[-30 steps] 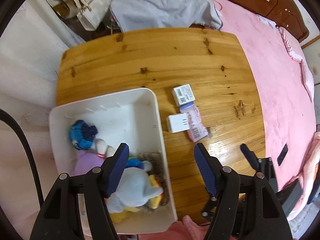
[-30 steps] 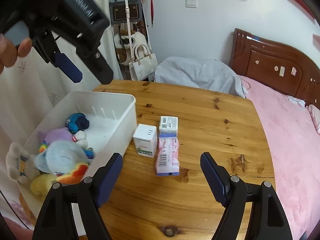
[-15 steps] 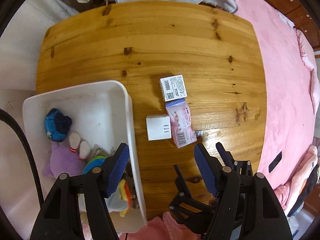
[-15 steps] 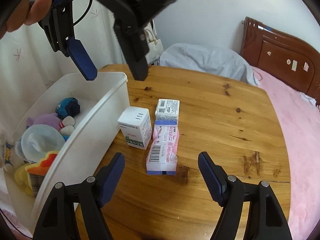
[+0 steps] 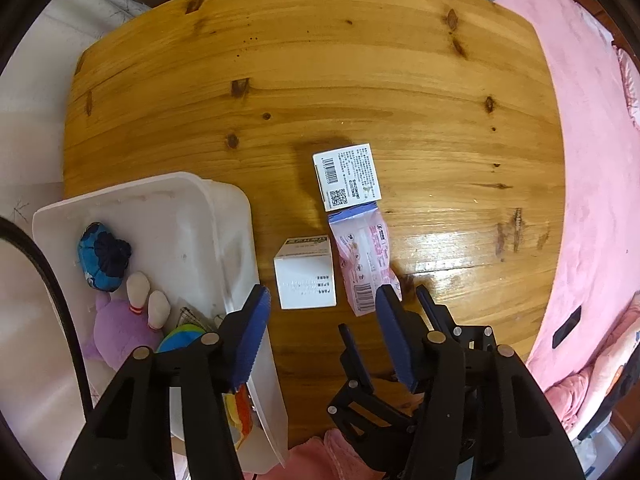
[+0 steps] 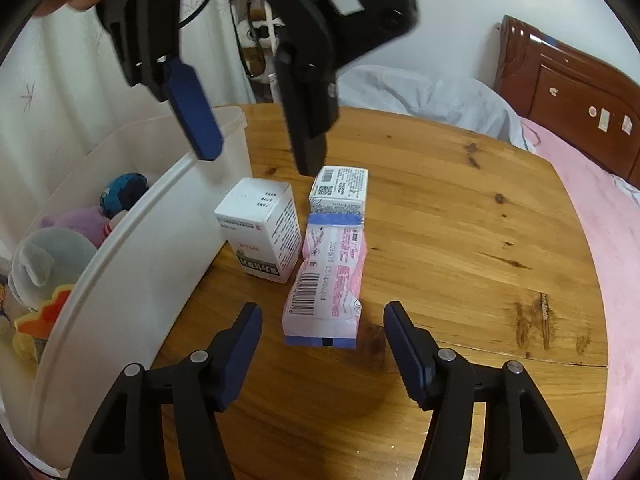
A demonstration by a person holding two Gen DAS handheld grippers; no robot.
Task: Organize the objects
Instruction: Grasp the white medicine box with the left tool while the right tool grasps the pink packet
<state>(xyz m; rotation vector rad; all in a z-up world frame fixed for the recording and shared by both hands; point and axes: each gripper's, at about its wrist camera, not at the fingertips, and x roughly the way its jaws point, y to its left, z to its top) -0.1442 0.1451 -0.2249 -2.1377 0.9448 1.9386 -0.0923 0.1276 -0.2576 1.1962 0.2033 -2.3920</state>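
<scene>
Knotty wooden table (image 5: 360, 80); white bin (image 5: 224, 216), two white boxes (image 5: 306, 280) (image 5: 347, 177), pink packet (image 5: 364, 258) atop.

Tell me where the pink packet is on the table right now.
The pink packet lies flat on the wooden table, beside the upright white box next to the white bin, its far end meeting the flat white box.

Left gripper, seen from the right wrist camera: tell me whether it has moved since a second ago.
Yes. The left gripper has come down and rightward from above the white bin; it now hangs over the upright white box, jaws closing on nothing.
</scene>
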